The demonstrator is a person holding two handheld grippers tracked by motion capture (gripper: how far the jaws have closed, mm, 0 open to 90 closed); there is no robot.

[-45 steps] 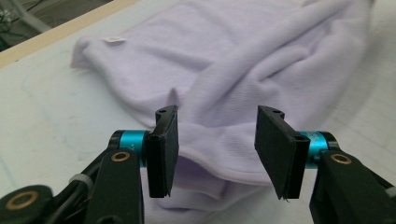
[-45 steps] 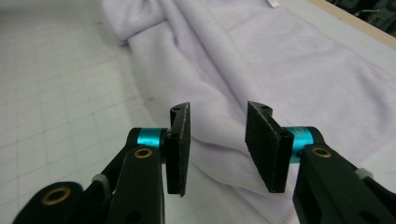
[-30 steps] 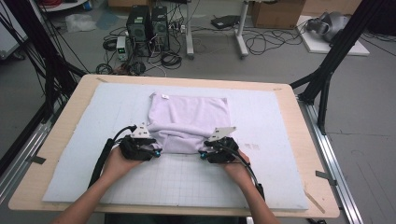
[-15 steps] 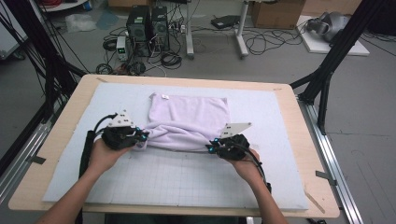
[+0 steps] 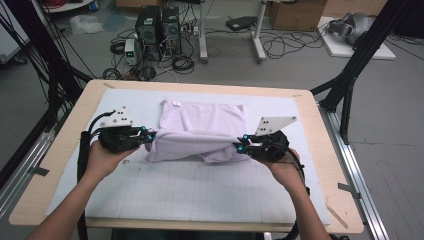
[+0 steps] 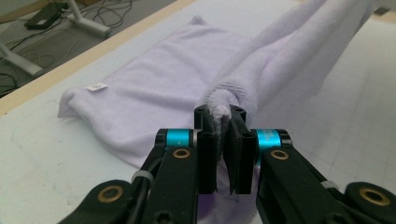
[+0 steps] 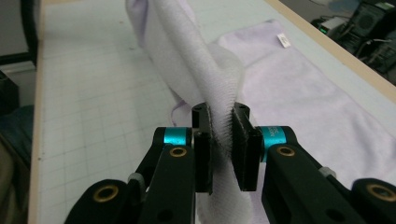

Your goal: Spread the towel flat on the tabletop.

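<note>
Moved apart and up since the earlier frame, near edge of the lilac terry towel [image 5: 200, 131] now lifted off the pale grid mat [image 5: 200, 195]. Left gripper [image 5: 148, 137] just clamped on one bunched corner, right gripper [image 5: 239, 145] on the other. Far half lying flat, small white tag [image 5: 176, 103] up.

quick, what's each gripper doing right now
Left gripper: jaws have just been closing, now shut on the near-left edge of the pale lilac terry towel.
Right gripper: likewise just closed, shut on the towel's near-right edge.
</note>
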